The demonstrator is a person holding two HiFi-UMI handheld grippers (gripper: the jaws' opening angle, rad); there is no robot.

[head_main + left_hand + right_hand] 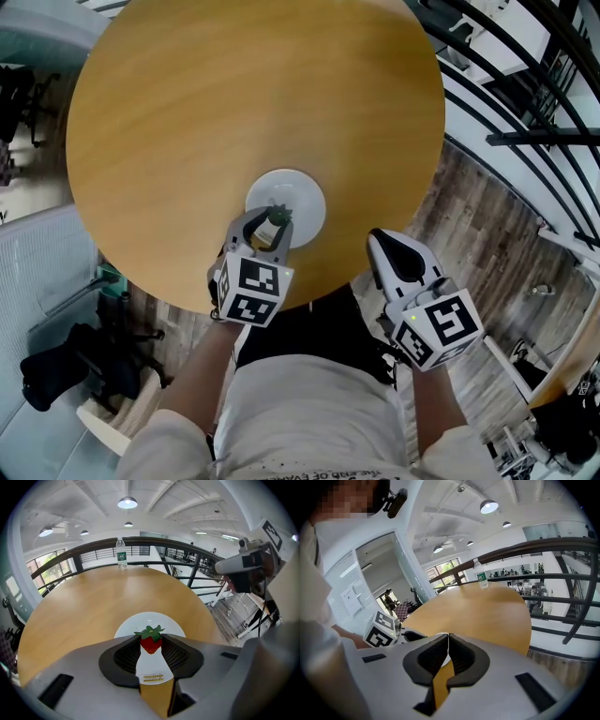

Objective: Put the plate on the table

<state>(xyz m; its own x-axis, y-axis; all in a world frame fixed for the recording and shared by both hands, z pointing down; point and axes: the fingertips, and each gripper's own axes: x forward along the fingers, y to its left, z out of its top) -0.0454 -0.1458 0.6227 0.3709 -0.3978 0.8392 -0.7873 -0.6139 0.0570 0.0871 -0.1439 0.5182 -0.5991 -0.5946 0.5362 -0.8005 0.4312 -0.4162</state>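
Observation:
A white plate point(302, 190) lies on the round wooden table point(234, 94), close to its near edge. My left gripper point(270, 217) hovers over the plate's near rim and is shut on a small red strawberry point(274, 225) with a green top. In the left gripper view the strawberry point(151, 642) sits pinched between the black pads, with the plate point(136, 623) just beyond it. My right gripper point(385, 247) hangs off the table's near right edge, jaws pressed together with nothing in them; in its own view the right gripper point(448, 641) points across the table point(487, 611).
A clear water bottle point(121, 554) stands at the table's far edge by a dark curved railing point(154, 541). Wood-plank floor point(478, 225) lies to the right of the table, and a dark chair point(66, 366) stands at the lower left.

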